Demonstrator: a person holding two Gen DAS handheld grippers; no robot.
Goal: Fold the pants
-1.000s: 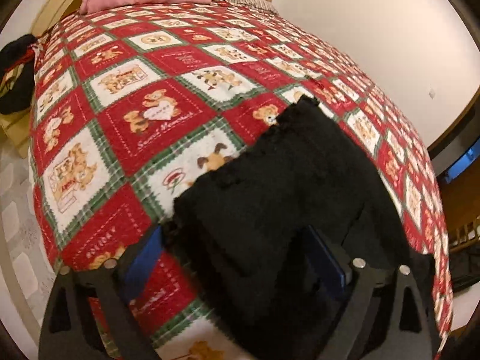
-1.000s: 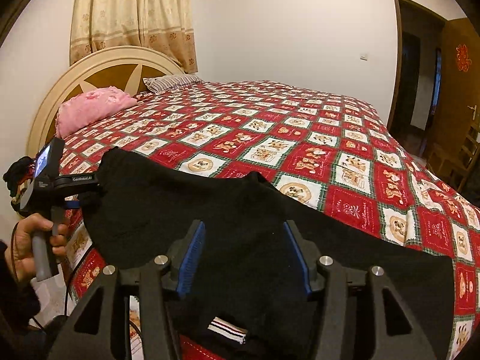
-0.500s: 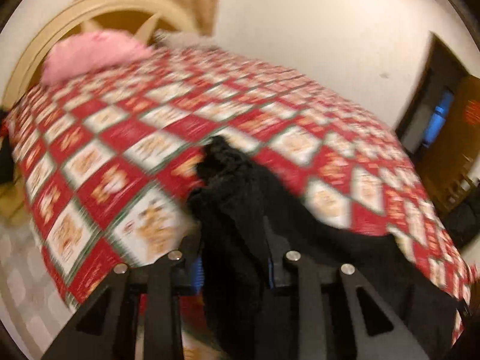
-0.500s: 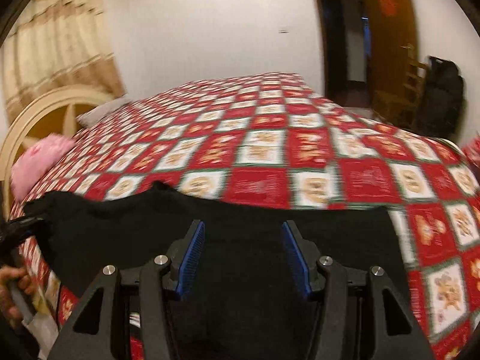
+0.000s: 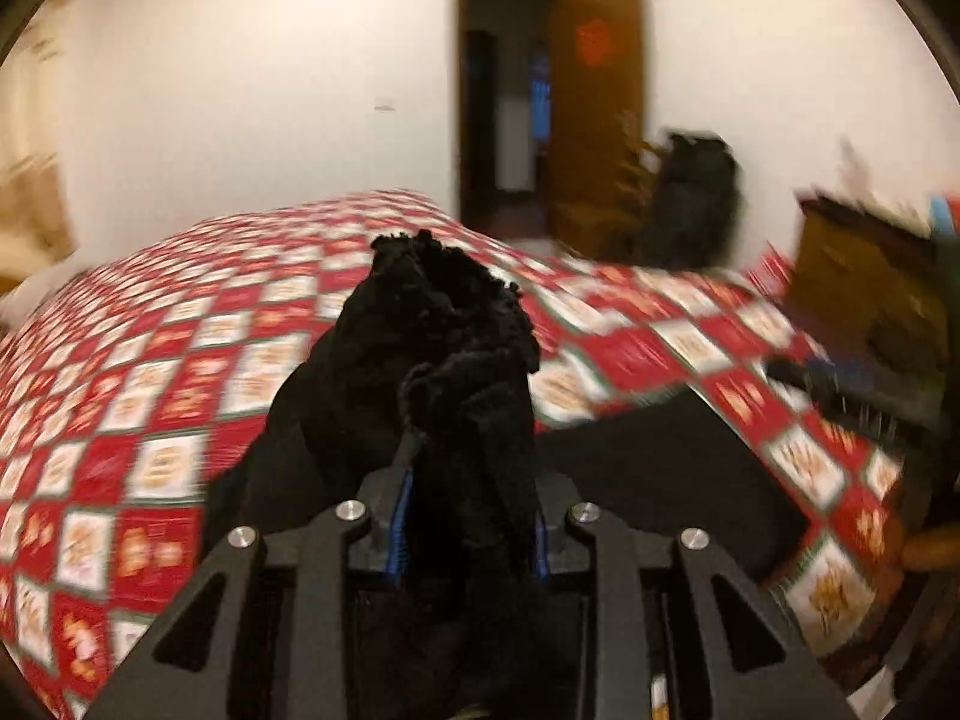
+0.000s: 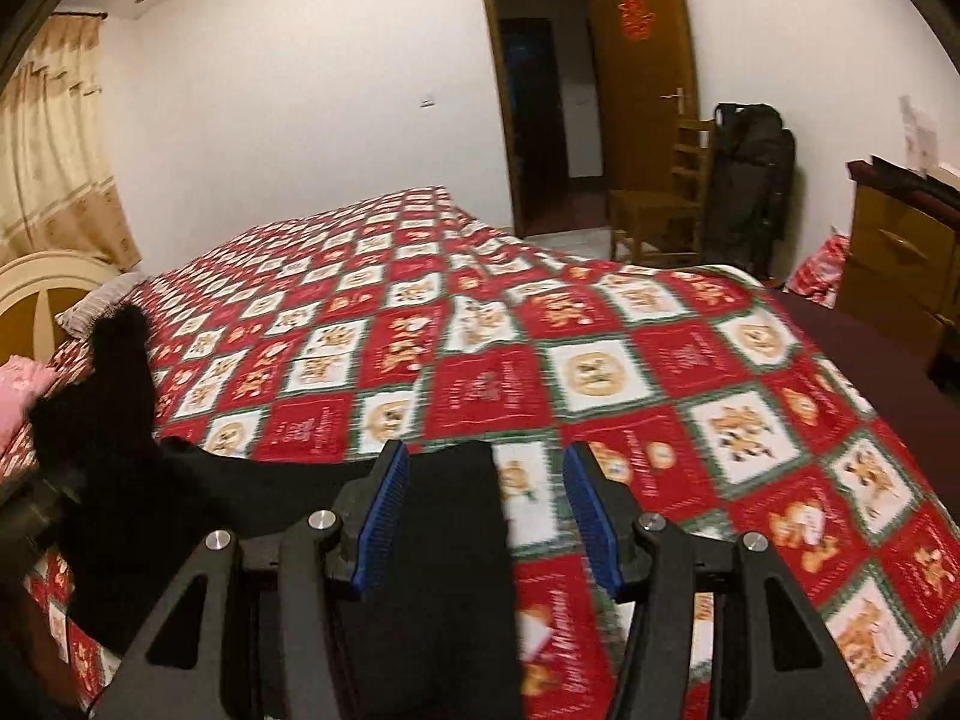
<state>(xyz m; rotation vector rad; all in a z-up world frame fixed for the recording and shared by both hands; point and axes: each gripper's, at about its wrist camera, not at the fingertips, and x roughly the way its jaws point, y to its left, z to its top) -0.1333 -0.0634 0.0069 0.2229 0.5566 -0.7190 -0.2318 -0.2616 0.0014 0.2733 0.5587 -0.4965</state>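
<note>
Mostly blurred — left tool (image 5: 471,534) pads buried in bunched pants (image 5: 432,348).

Both cameras sit low over the near edge of the bed (image 6: 600,360), each looking forward and slightly down along its own tongs across the red patchwork quilt. The left wrist view faces the open doorway (image 5: 504,114) beyond the bed's far corner, blurred, with bunched black pants (image 5: 432,360) close to the lens. The right wrist view faces the same doorway (image 6: 540,108), sharper. Both share the quilt, doorway, wooden door and white wall.
</note>
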